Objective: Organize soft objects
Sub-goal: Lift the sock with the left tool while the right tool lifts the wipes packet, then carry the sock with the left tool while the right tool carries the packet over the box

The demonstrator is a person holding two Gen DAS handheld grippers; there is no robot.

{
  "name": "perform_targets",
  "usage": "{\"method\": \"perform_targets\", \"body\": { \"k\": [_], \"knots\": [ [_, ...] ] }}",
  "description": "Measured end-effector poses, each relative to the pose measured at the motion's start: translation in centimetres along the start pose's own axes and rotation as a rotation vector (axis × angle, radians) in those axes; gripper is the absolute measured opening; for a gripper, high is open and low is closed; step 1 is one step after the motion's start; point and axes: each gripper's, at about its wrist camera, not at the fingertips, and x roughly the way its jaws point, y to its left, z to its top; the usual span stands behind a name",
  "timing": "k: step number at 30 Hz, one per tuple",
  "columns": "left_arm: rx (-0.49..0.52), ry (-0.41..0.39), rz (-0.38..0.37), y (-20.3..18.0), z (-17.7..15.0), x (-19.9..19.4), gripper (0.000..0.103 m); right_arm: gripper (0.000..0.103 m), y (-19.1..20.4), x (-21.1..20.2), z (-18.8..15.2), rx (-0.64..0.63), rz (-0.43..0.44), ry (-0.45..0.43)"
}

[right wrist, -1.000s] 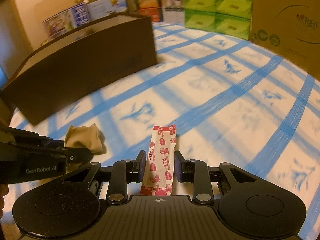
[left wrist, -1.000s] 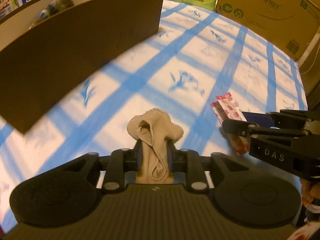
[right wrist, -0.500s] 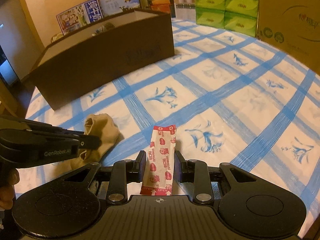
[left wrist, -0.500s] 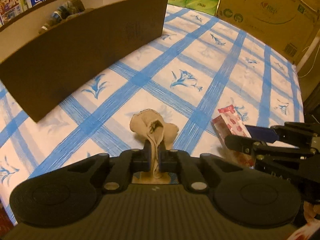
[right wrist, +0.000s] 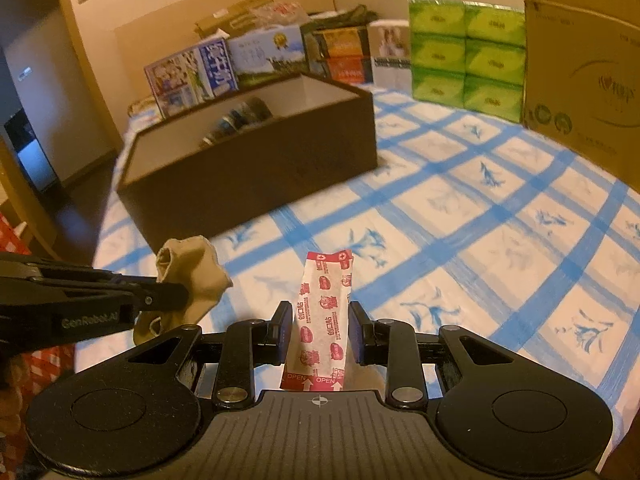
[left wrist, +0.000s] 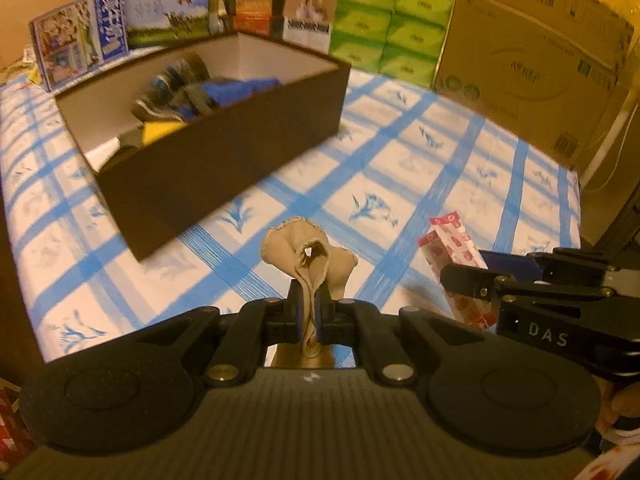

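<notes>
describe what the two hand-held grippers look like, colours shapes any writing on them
Both are matte black plastic. The left hand-held gripper has a ribbed body, two round discs, silver rivets on angled linkage arms and blue pads; its side reads "GenRobot.AI" in the right wrist view. The right hand-held gripper has the same build, with a small crosshair mark on its body and "DAS" on its side. No cables or sleeves show.

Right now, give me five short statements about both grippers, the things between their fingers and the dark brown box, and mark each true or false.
1. The left gripper is shut on the beige fabric sock. True.
2. The right gripper stands empty. False: it grips a red-and-white printed packet.
3. The dark brown open box already holds soft items. True.
4. The sock lies on the blue-checked cloth. False: it is lifted clear.
5. The box has a lid on. False: it is open.
</notes>
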Motion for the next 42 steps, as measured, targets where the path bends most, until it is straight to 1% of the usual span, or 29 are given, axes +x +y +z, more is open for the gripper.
{"method": "perform_targets", "body": {
  "k": [11, 16, 21, 25, 31, 35, 38, 42],
  "knots": [
    [-0.032, -0.098, 0.019, 1.1, 1.6, -4.3, 0.005, 0.03, 1.5, -2.3, 2.2, -0.02, 0.047, -0.086],
    [-0.044, -0.139, 0.035, 1.9, 3.0, -5.2, 0.005, 0.03, 1.9, -2.5, 3.7, -0.033, 0.067, -0.115],
    [-0.059, -0.175, 0.055, 3.3, 4.9, -5.4, 0.005, 0.03, 2.3, -2.2, 6.2, -0.049, 0.087, -0.156],
    [-0.062, -0.204, 0.075, 4.5, 7.0, -5.1, 0.005, 0.03, 2.8, -1.5, 8.8, -0.069, 0.114, -0.187],
    [-0.057, -0.227, 0.107, 6.2, 10.3, -4.1, 0.005, 0.03, 3.9, 0.0, 12.9, -0.101, 0.159, -0.217],
    [-0.06, -0.225, 0.126, 7.7, 12.6, -2.9, 0.005, 0.03, 4.3, 1.9, 16.1, -0.111, 0.178, -0.231],
    [-0.061, -0.214, 0.14, 8.9, 14.2, -1.8, 0.005, 0.03, 4.3, 3.4, 18.5, -0.116, 0.174, -0.241],
    [-0.069, -0.197, 0.153, 10.4, 16.1, -0.3, 0.005, 0.03, 3.8, 5.8, 21.3, -0.122, 0.168, -0.227]
  ]
}}
